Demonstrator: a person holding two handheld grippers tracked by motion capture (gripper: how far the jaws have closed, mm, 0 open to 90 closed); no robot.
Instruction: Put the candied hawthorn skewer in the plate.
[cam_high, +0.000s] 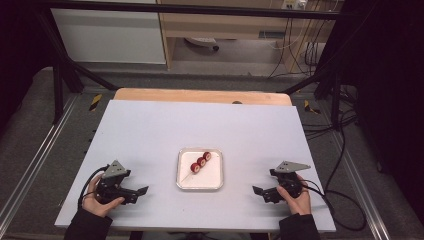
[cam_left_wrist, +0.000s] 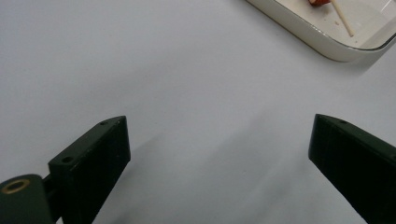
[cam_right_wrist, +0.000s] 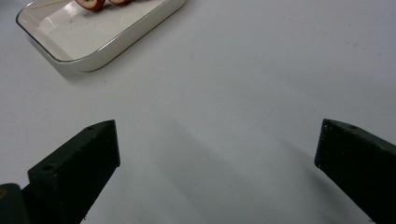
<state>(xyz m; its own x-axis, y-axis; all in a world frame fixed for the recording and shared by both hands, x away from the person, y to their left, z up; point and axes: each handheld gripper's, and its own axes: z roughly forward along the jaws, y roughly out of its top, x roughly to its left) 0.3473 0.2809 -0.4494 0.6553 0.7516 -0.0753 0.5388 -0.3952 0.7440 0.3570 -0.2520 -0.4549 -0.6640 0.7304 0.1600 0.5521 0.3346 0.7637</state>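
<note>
A wooden skewer with three red fruit pieces (cam_high: 201, 162) lies in the white square tray (cam_high: 212, 181) at the pale worktop's (cam_high: 150, 130) centre. Left gripper (cam_high: 141, 191) at eight o'clock and right gripper (cam_high: 258, 191) at four o'clock rest with fingers apart, empty.

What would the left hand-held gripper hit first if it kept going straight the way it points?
Probably the white tray. The left hand-held gripper, jaws open and empty, points across bare table toward the tray's near corner, though it might just skim past.

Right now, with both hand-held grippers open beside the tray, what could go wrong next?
1. The skewer of three red pieces lies flat in the tray; its thin stick leaves little for the jaws to catch.
2. The tray is shallow and loose on the table; a nudge from the left hand-held gripper might slide it.
</note>
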